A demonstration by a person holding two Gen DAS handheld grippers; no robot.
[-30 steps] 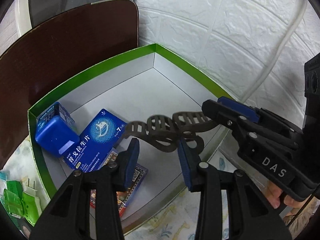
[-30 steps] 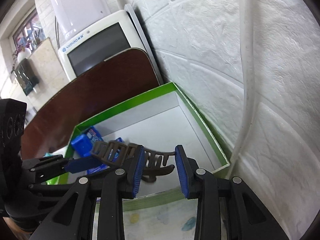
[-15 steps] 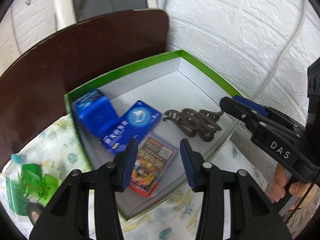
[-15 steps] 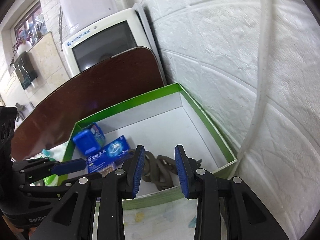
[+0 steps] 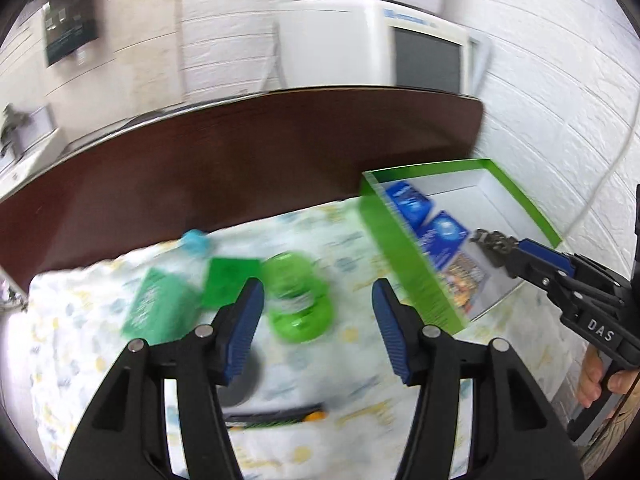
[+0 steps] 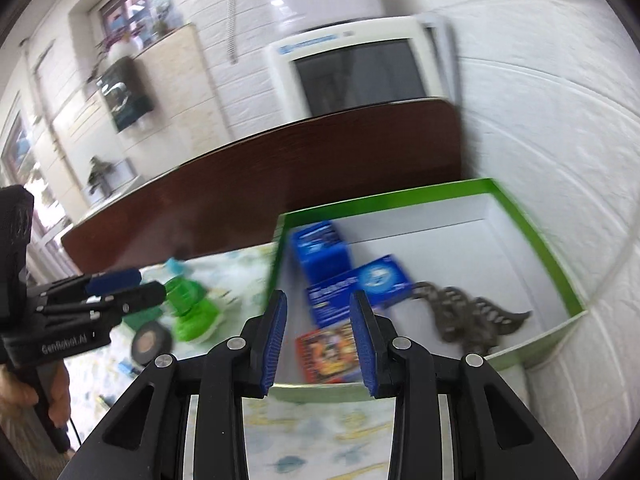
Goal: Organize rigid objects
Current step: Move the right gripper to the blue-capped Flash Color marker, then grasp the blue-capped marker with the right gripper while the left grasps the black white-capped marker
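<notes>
A green-rimmed white box (image 6: 532, 236) stands against the wall; it also shows in the left wrist view (image 5: 404, 256). In it lie a blue carton (image 6: 320, 248), a flat blue pack (image 6: 360, 286), a red-orange pack (image 6: 326, 354) and a dark brown ribbed clip (image 6: 468, 316). My left gripper (image 5: 318, 326) is open and empty above green plastic pieces (image 5: 298, 304) on the patterned cloth. My right gripper (image 6: 318, 340) is open and empty at the box's near wall.
A dark wooden board (image 5: 240, 152) stands behind the cloth, with a white monitor (image 5: 400, 48) beyond it. A roll of black tape (image 6: 152, 342) and a yellow-tipped tool (image 5: 276, 418) lie on the cloth. A white brick wall (image 6: 560, 120) is on the right.
My left gripper has swung left, away from the box and over the green pieces. My right gripper has drawn back a little. The brown clip lies in the box where it was released.
</notes>
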